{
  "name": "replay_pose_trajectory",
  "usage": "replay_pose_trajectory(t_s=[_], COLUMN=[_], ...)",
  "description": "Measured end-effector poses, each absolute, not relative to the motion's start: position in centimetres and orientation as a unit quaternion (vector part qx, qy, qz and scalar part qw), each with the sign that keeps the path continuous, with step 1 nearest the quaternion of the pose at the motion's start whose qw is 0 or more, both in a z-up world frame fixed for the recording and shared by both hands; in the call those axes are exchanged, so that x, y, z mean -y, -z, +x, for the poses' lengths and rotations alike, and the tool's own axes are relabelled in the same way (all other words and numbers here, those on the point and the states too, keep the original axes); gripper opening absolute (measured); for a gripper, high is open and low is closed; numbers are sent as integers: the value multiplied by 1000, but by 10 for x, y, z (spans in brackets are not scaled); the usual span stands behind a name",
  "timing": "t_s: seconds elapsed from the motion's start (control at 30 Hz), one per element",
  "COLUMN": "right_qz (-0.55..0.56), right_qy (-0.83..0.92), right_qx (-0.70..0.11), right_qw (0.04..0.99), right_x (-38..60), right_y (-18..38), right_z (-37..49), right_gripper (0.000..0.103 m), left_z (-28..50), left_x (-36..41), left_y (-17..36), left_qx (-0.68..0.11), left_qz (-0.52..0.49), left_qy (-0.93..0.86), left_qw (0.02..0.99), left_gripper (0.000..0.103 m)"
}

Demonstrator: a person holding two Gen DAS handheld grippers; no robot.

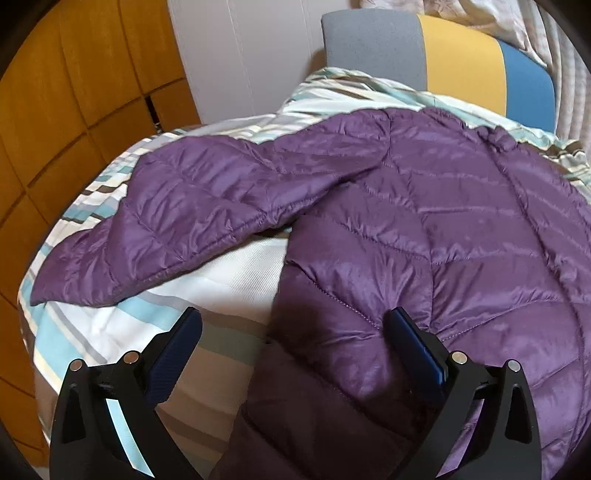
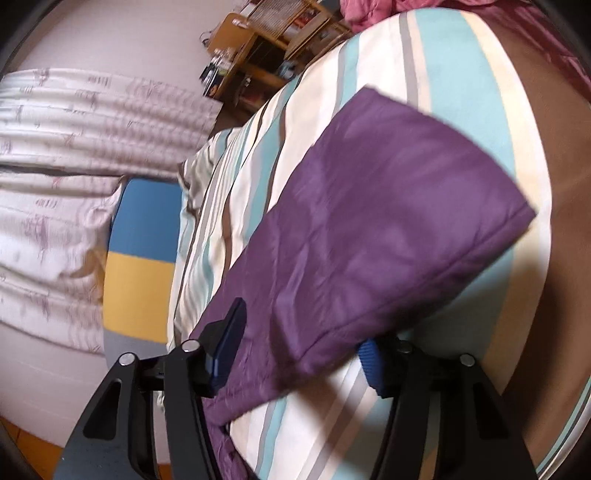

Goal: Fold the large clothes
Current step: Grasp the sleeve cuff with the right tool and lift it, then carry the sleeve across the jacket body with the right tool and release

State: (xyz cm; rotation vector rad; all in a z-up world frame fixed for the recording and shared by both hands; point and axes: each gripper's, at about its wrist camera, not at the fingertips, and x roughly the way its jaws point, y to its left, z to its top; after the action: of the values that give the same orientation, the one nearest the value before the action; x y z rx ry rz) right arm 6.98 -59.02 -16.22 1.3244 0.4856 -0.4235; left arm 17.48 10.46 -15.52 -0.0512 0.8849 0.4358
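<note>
A purple quilted down jacket (image 1: 424, 229) lies spread on a striped bed cover (image 1: 229, 280). Its left sleeve (image 1: 177, 218) stretches out to the left. My left gripper (image 1: 291, 332) is open, its jaws wide apart, hovering over the jacket's lower left edge and holding nothing. In the right wrist view the jacket's other sleeve (image 2: 362, 221) lies across the striped cover (image 2: 458, 74), cuff toward the far right. My right gripper (image 2: 303, 343) is open around the near part of that sleeve, one finger on each side; the view is blurred.
A grey, yellow and blue headboard (image 1: 461, 55) stands at the bed's far end, with patterned curtains (image 2: 74, 147) beside it. Wooden wardrobe panels (image 1: 74, 92) line the left. A wooden shelf unit (image 2: 266, 48) stands beyond the bed. A pink cloth (image 2: 373, 11) lies at the far edge.
</note>
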Motion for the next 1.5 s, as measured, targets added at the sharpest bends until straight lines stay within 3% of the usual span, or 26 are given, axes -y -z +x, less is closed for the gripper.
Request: replay_pose_trajectory(t_s=[0.07, 0.13, 0.43, 0.7, 1.17, 1.5], right_qz=[601, 590, 382, 168, -41, -210], right_qy=[204, 217, 210, 103, -86, -184], right_qx=[-218, -225, -240, -249, -285, -276], right_qw=[742, 745, 867, 948, 954, 920], right_x=[597, 595, 537, 404, 206, 83], right_y=[165, 168, 110, 64, 89, 124], right_z=[72, 71, 110, 166, 246, 253], right_gripper=[31, 19, 18, 13, 11, 13], left_z=[175, 176, 173, 168, 166, 165], left_x=[-106, -109, -119, -122, -123, -123], left_y=[159, 162, 169, 169, 170, 171], left_qx=[-428, -432, -434, -424, -418, -416], left_qz=[-31, -44, -96, -106, -109, -108], left_qy=[-207, -200, -176, -174, -172, -172], left_qw=[879, 878, 878, 883, 886, 886], left_gripper=[100, 100, 100, 100, 100, 100])
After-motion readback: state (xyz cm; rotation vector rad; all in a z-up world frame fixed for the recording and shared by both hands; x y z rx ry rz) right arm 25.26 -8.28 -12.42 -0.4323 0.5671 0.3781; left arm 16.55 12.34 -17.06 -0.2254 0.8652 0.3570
